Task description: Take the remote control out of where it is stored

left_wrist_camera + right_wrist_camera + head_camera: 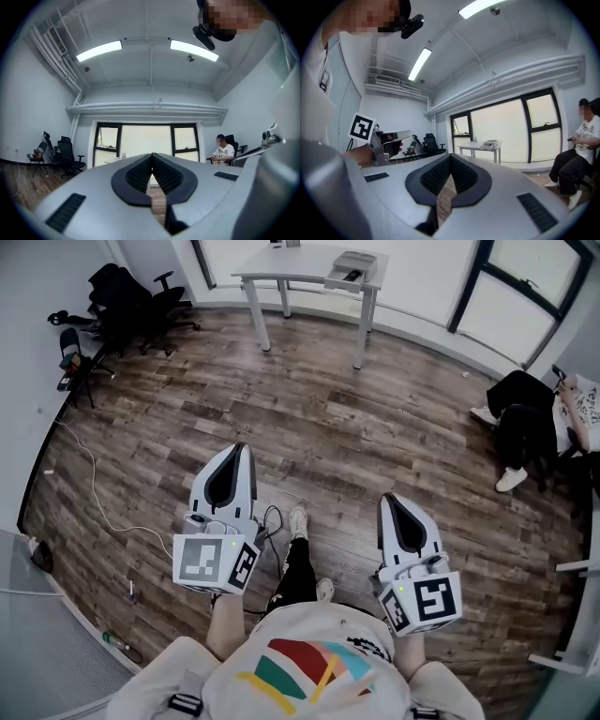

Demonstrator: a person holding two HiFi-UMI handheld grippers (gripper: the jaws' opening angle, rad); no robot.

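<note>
Remote: can't be made out in any view, too far/small to tell. A grey box [354, 266] sits at the right end of a white worktop [281, 276] by the window wall, w/ a dark item at its front edge, not identifiable. Same box and worktop show small in the right gripper view, beyond the claw tips. Left claw [243, 448]: pads pressed together at the tips, nothing between them, floor visible thru the gap behind. Right claw [386, 498]: same, pads together, nothing pinched. Both are held roughly level over the wood floor [375, 418], pointing toward the window side, well apart from the worktop. In head view the left claw sits higher in the frame than the right; marker cubes are close to the wearer's body. Left unit also shows at the left edge of the right gripper view, hand on its grip. Wearer's shoe [298, 519] is on the floor between the two claws. Surroundings: black office chairs [141, 301] in the far left corner, a thin cable [94, 474] trailing across the floor at left, a seated person [539, 423] at the right wall, dark-framed windows [145, 140] behind the worktop, 2 strip lights [99, 50] on the ceiling.
</note>
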